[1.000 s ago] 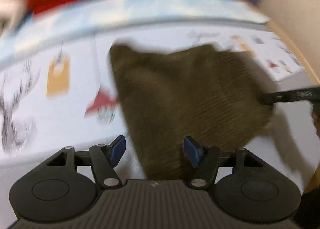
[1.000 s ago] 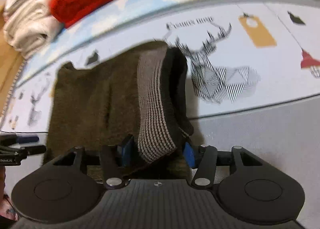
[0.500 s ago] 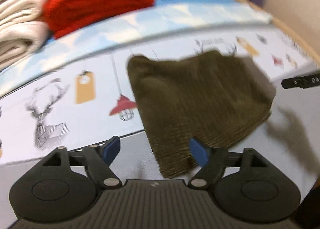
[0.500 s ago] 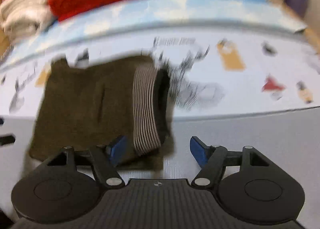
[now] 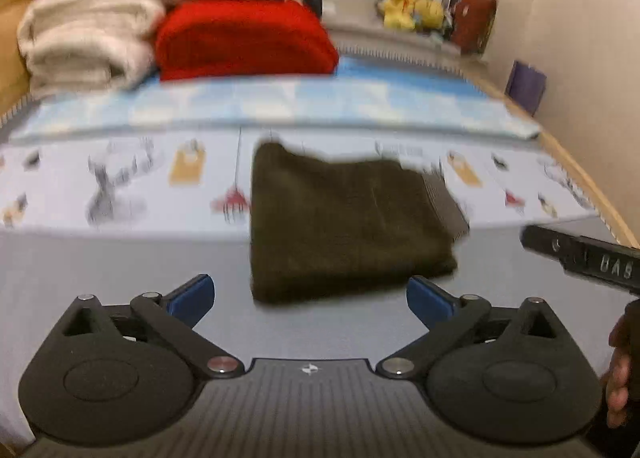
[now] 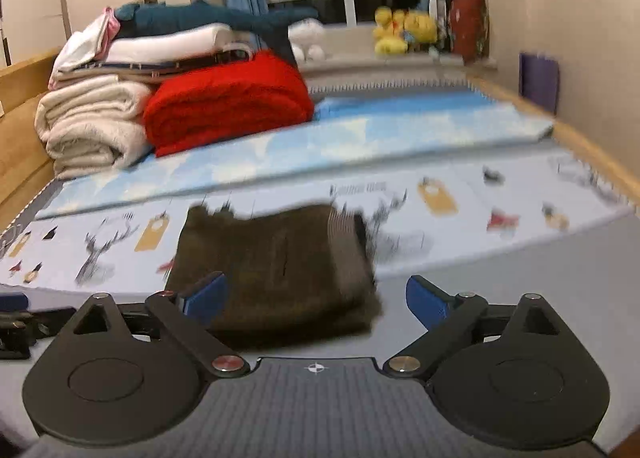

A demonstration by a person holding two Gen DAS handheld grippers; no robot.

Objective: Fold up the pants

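Observation:
The dark brown pants [image 5: 344, 222] lie folded into a flat rectangle on the printed mat, with a striped waistband [image 5: 446, 204] at their right edge. They also show in the right wrist view [image 6: 280, 270]. My left gripper [image 5: 310, 296] is open and empty, pulled back just short of the pants' near edge. My right gripper [image 6: 316, 298] is open and empty, above the pants' near right corner. Part of the right gripper [image 5: 584, 258] shows at the right of the left wrist view.
A red folded blanket [image 6: 228, 102] and cream blankets [image 6: 88, 118] are stacked at the back left. A light blue mat [image 6: 400, 126] lies behind the printed mat [image 6: 480, 198]. Yellow plush toys [image 6: 404, 30] sit on the windowsill. A wooden frame [image 6: 592, 154] runs along the right.
My right gripper let go of the striped waistband and opened. Both grippers drew back and rose from the pants, which now lie folded on the mat.

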